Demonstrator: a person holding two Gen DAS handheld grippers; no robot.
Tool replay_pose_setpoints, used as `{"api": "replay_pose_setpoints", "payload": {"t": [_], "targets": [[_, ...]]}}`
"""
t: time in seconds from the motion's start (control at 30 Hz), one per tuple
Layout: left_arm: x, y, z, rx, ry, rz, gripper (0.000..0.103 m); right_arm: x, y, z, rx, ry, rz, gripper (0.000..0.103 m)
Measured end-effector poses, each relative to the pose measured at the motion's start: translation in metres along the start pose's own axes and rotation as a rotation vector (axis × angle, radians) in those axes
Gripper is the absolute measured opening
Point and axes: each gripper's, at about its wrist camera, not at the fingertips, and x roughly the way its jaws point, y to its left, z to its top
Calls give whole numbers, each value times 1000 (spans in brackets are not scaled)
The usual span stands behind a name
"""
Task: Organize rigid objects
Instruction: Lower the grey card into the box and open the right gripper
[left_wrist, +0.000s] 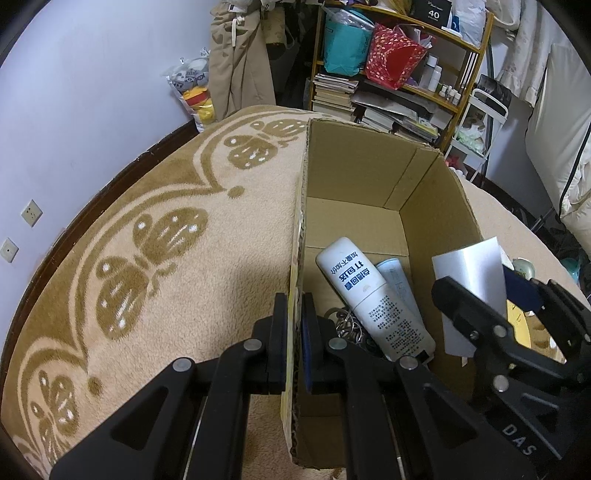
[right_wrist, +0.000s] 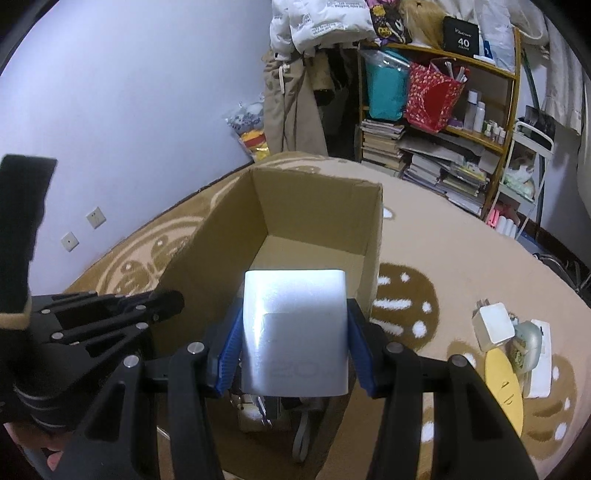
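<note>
An open cardboard box (left_wrist: 436, 221) stands on the carpet. My left gripper (left_wrist: 294, 339) is shut on the box's left wall, one finger outside and one inside. Inside the box lie a white bottle (left_wrist: 369, 295), a pale tube (left_wrist: 400, 284) and some metal rings (left_wrist: 345, 323). My right gripper (right_wrist: 293, 350) is shut on a silver rectangular box (right_wrist: 295, 332) and holds it over the near end of the cardboard box (right_wrist: 321, 206). The silver box (left_wrist: 469, 280) also shows in the left wrist view at the right, held by the right gripper (left_wrist: 491, 291).
On the carpet right of the box lie a white charger cube (right_wrist: 493, 326), a yellow disc (right_wrist: 504, 387), a small pale-green item (right_wrist: 526, 343) and a white flat piece (right_wrist: 541, 365). A wooden shelf (right_wrist: 443, 122) with books and bags stands at the back. A wall runs along the left.
</note>
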Motion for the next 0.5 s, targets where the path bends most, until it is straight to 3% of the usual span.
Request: {"api": "replay_pose_setpoints", "payload": {"t": [0.13,0.37,0.5], "targets": [[0,0,0,-1,1,-6,7,-5,-4,-1,27,-34,17,57],[1,1,1,0,5,-3,7,-30,-21,16,31,-117,-37,99],[0,0,1,4,3,1,7,-38,-43,24,35,-141,-101,102]]}}
